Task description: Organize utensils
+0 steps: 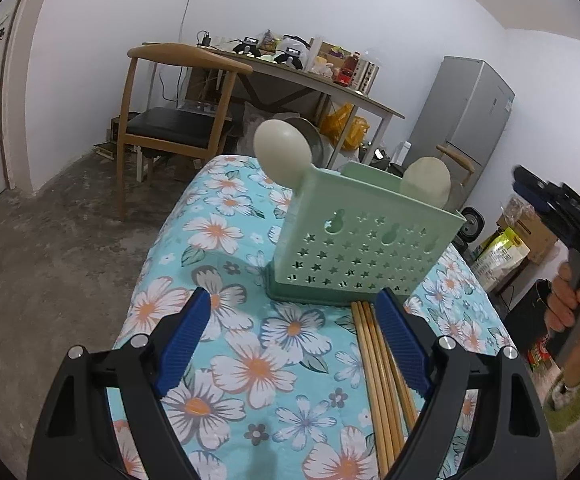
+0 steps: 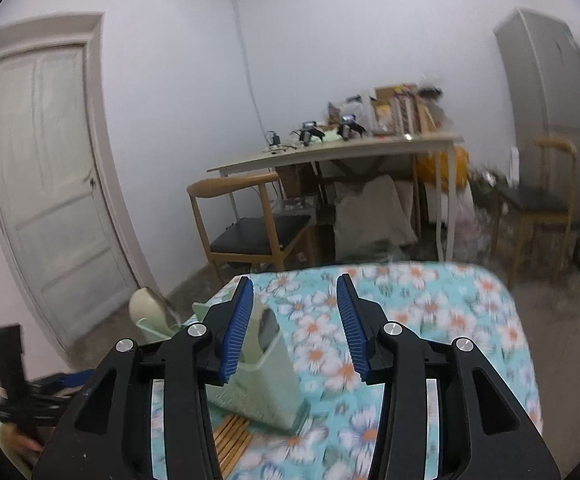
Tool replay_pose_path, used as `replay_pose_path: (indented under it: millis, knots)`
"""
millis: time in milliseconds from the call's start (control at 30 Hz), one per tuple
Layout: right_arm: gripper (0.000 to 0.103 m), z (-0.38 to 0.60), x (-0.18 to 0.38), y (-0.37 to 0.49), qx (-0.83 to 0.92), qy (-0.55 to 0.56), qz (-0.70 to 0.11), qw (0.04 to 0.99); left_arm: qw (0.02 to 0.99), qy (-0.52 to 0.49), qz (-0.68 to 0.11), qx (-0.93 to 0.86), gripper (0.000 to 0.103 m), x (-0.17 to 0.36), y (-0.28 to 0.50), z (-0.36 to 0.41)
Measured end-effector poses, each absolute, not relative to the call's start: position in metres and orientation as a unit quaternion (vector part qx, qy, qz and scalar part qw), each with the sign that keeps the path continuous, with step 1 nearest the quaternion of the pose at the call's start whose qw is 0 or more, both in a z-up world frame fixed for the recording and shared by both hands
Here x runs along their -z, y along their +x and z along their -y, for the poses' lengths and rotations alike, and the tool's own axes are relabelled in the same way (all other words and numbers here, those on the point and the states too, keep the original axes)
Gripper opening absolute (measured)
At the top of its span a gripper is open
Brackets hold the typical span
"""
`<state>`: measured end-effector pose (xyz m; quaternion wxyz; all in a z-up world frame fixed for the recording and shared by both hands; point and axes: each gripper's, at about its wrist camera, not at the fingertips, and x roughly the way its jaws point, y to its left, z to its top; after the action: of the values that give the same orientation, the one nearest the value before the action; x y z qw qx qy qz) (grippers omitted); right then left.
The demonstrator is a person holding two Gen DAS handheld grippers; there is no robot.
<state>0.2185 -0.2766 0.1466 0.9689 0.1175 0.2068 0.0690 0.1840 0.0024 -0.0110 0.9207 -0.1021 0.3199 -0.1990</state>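
My left gripper (image 1: 294, 312) hangs over a table draped in a turquoise floral cloth (image 1: 225, 344), its blue-padded jaws spread wide with nothing between them but the cloth. A bundle of wooden chopsticks (image 1: 382, 376) lies flat on the cloth just inside my left gripper's right-hand jaw, running from beneath that jaw forward toward the holder; whether the pad touches them I cannot tell. Straight ahead of the jaws, just beyond their tips, stands a pale green utensil holder (image 1: 366, 248) with star-shaped cut-outs, and the chopstick ends reach its base. Two cream spoons stand in it, bowls up: one spoon (image 1: 283, 148) at its far left corner, the other spoon (image 1: 428, 182) toward its right. Off to the right of these jaws, well apart, my right hand (image 1: 578, 304) grips the handle of the other tool. My right gripper (image 2: 296, 312) has its jaws partly spread, about halfway, and nothing is between them; only floral cloth shows in the gap. The green holder sits just beyond and below my right gripper's left-hand jaw, partly hidden behind it, with the chopsticks at its foot.
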Motion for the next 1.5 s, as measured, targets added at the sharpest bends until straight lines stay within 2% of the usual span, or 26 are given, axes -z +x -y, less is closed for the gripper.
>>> replay_pose_path:
  millis: [167,433,533,633,800,1000,1500]
  knots:
    - [0.045,0.291,-0.126,0.192,-0.094,0.208,-0.258,0.939,0.917,-0.089,-0.327,0.210,0.082,0.011,0.180,0.006]
    - [0.047,0.274,-0.037,0.170,-0.158,0.350,-0.387,0.838,0.889,-0.078,-0.373,0.254,0.082,0.025,0.171,0.020]
    - [0.044,0.256,-0.003,0.164,-0.187,0.390,-0.429,0.793,0.854,-0.103,-0.410,0.303,0.082,0.037,0.168,0.027]
    - [0.040,0.237,0.021,0.164,-0.202,0.405,-0.466,0.761,0.810,-0.147,-0.451,0.345,0.071,0.052,0.171,0.030]
    - [0.028,0.218,0.042,0.169,-0.211,0.424,-0.497,0.727,0.747,-0.221,-0.505,0.372,0.046,0.079,0.180,0.033]
    - [0.023,0.205,0.046,0.181,-0.207,0.427,-0.508,0.719,0.682,-0.299,-0.555,0.372,0.030,0.113,0.190,0.032]
    - [0.008,0.188,0.061,0.204,-0.193,0.419,-0.522,0.718,0.638,-0.360,-0.577,0.361,0.007,0.138,0.196,0.012]
